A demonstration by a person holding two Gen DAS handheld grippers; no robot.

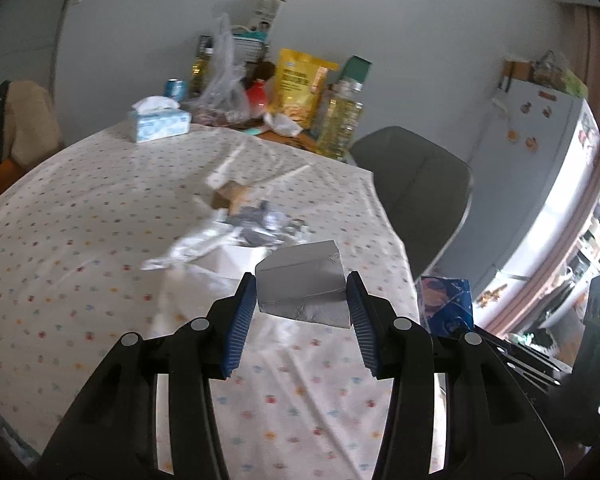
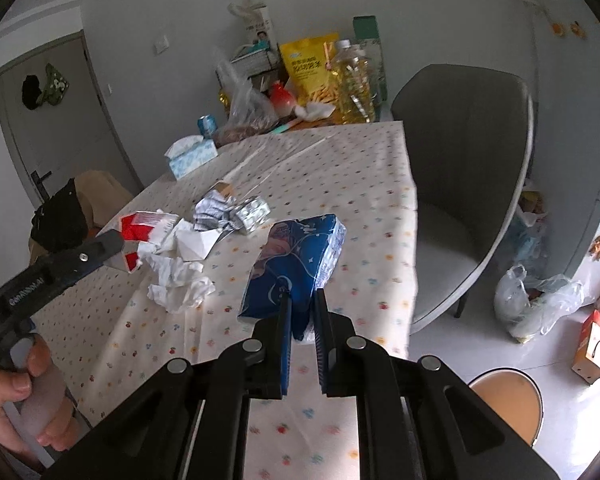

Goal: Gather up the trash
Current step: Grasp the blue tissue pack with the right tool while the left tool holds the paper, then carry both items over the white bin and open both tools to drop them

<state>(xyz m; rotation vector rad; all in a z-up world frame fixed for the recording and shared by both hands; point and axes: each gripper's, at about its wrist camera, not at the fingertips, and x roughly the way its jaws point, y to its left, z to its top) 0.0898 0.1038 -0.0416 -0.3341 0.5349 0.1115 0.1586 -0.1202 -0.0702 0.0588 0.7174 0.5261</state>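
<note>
My left gripper (image 1: 302,292) is shut on a flattened carton whose silver inside (image 1: 300,280) faces me; in the right wrist view it shows red and white (image 2: 140,236) in that gripper (image 2: 120,256), above the table's left side. My right gripper (image 2: 302,300) is shut on a blue printed wrapper (image 2: 296,256) and holds it over the table's near part; the wrapper also shows in the left wrist view (image 1: 446,300). On the dotted tablecloth (image 2: 340,184) lie crumpled white tissue (image 2: 180,280), white paper (image 2: 196,242), crushed foil and blister packs (image 2: 236,210), and a small brown piece (image 2: 224,189).
A tissue box (image 2: 190,156), a can, oil bottles (image 2: 354,88), a yellow snack bag (image 2: 312,68) and a plastic bag stand at the table's far end. A grey chair (image 2: 464,168) is to the right. Plastic bags (image 2: 536,300), a paper bag and a round stool (image 2: 504,404) are on the floor.
</note>
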